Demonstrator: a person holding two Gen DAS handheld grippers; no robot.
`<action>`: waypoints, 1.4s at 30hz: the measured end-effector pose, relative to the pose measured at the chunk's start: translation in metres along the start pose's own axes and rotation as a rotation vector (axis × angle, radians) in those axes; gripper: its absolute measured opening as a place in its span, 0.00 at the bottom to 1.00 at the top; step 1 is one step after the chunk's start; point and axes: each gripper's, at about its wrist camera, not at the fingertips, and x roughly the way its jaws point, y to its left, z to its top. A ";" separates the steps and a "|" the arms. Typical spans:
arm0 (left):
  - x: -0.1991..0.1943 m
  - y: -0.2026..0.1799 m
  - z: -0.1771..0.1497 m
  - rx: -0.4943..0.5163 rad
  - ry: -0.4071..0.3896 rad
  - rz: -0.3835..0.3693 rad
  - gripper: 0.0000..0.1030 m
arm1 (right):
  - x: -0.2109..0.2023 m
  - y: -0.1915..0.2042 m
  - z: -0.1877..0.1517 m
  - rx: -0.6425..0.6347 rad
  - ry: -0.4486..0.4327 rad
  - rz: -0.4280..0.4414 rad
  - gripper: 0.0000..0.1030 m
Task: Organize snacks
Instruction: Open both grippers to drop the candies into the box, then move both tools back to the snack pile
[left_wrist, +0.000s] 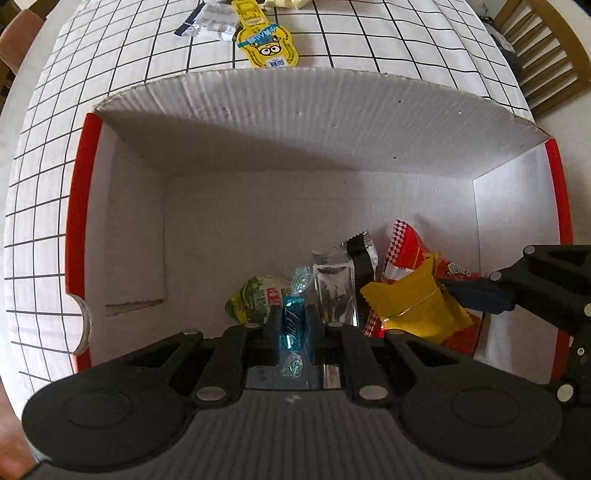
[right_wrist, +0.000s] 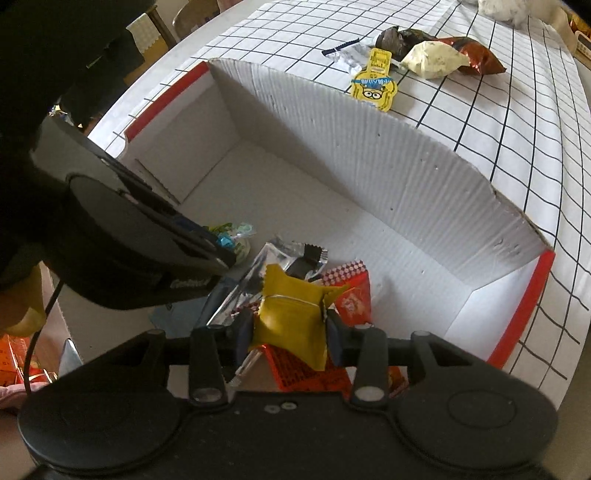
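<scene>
Table w/ a checked cloth (left_wrist: 332, 48) is lying under everything, a wooden chair (left_wrist: 546, 55) standing at its far right corner. A big white cardboard box (left_wrist: 295, 122) w/ red edges is sitting on the cloth, open top, and I'm holding both grippers down inside it.

Pile in the box's near right part: red snack bag (left_wrist: 410, 251) lying against the right wall, silver-and-black packet (left_wrist: 343, 280) just left of it, green round snack (left_wrist: 255, 299) left of that, all touching or overlapping.

My right gripper (right_wrist: 290, 326) is clamping a yellow packet (right_wrist: 288, 314), pads pressing both sides, packet sitting right over the red bag; can't tell if it's touching it.

My left gripper (left_wrist: 291, 321) is pinching a small blue candy (left_wrist: 291, 325) w/ twisted ends, jaws nearly fully closed on it, candy hanging upright just in front of the green snack.

Still outside, on the cloth beyond the far wall: pale yellow bag (right_wrist: 434, 59), brown-red bag (right_wrist: 476, 55), dark wrapper (right_wrist: 399, 38), yellow cartoon pouch (left_wrist: 267, 44), clear-white packet (left_wrist: 208, 22), all bunched close together.
</scene>
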 end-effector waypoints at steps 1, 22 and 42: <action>0.000 0.000 -0.001 0.000 0.000 0.001 0.12 | 0.000 0.000 0.000 0.000 0.001 0.000 0.38; -0.050 0.016 0.000 -0.031 -0.140 -0.060 0.29 | -0.044 -0.015 0.003 0.058 -0.100 0.073 0.58; -0.109 0.030 0.036 -0.040 -0.392 -0.055 0.74 | -0.119 -0.061 0.048 0.157 -0.349 0.013 0.92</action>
